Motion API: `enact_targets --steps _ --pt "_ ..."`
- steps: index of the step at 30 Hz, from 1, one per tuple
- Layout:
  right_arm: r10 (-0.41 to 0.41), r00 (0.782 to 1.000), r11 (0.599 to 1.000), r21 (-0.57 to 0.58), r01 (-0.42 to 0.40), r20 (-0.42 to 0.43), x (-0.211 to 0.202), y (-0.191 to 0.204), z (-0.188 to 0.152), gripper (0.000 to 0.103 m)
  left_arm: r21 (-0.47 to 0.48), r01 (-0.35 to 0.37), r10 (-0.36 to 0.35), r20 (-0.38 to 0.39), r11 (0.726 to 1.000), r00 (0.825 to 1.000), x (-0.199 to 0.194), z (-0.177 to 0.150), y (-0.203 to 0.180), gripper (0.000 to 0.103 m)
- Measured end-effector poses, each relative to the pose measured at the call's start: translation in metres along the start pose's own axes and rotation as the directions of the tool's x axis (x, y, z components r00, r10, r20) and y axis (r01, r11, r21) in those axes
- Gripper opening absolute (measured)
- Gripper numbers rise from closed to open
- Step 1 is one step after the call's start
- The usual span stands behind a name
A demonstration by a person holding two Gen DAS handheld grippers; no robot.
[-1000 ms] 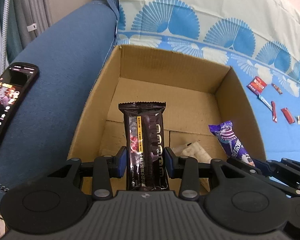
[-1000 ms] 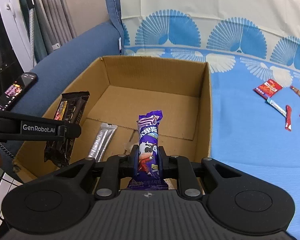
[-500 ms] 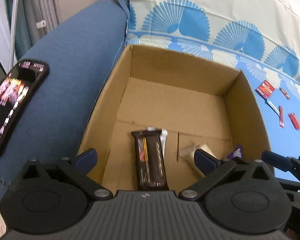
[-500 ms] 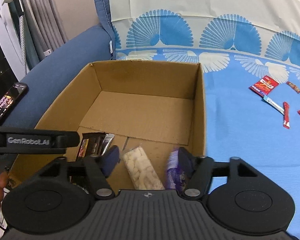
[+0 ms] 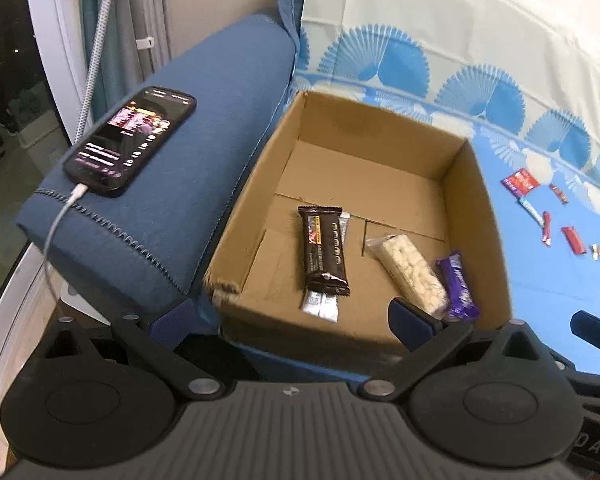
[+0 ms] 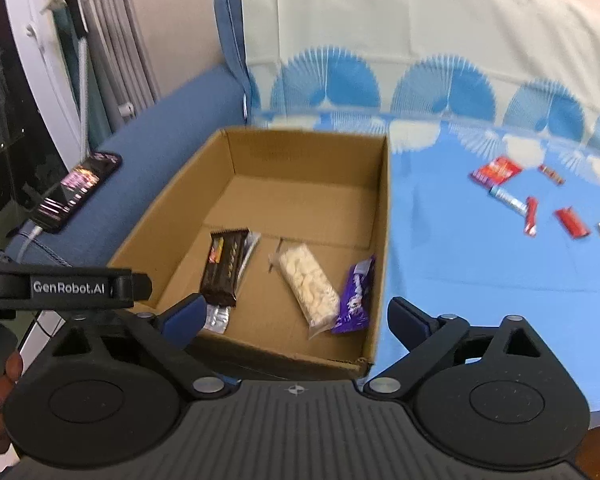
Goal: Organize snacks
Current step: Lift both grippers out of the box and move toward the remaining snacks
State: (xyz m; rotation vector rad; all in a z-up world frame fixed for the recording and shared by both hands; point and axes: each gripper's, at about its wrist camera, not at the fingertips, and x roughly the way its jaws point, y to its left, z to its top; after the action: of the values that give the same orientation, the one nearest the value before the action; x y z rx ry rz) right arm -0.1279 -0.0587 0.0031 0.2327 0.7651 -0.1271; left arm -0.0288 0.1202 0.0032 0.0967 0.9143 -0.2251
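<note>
An open cardboard box [image 5: 496, 240] [image 6: 382, 220] sits on the blue sheet beside a sofa armrest. On its floor lie a black chocolate bar [image 5: 324, 248] [image 6: 226, 266] on top of a silver sachet [image 5: 320, 306] [image 6: 218, 318], a clear pack of pale crackers [image 5: 412, 272] [image 6: 308, 284] and a purple wrapper [image 5: 458, 284] [image 6: 356, 296]. My left gripper [image 5: 292, 316] hangs open and empty above the box's near edge. My right gripper [image 6: 298, 316] is back over the near edge too, its jaws opening with nothing between them.
Several small loose snacks [image 6: 532, 204] [image 5: 548, 216] lie scattered on the blue sheet to the right of the box. A lit phone [image 5: 132, 140] [image 6: 76, 188] on a charging cable rests on the blue armrest [image 5: 204, 140] at the left.
Both grippers opened and let go: the black bar and the purple wrapper now lie in the box. Both grippers have pulled back and up from it.
</note>
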Motion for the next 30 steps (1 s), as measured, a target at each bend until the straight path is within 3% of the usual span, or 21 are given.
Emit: enact_targets --steps 14,30 --pt "0.003 0.990 0.998 -0.059 0.006 0.140 -0.079 0.010 -0.026 0.102 0.055 0.024 -0.031 0.141 0.998 0.990 -0.080 -0.033 -0.016 0.103" --pt "0.005 0.960 0.999 -0.047 0.009 0.279 -0.127 0.003 -0.040 0.102 0.080 0.003 -0.022 0.235 0.997 0.972 -0.122 -0.044 -0.022 0.103"
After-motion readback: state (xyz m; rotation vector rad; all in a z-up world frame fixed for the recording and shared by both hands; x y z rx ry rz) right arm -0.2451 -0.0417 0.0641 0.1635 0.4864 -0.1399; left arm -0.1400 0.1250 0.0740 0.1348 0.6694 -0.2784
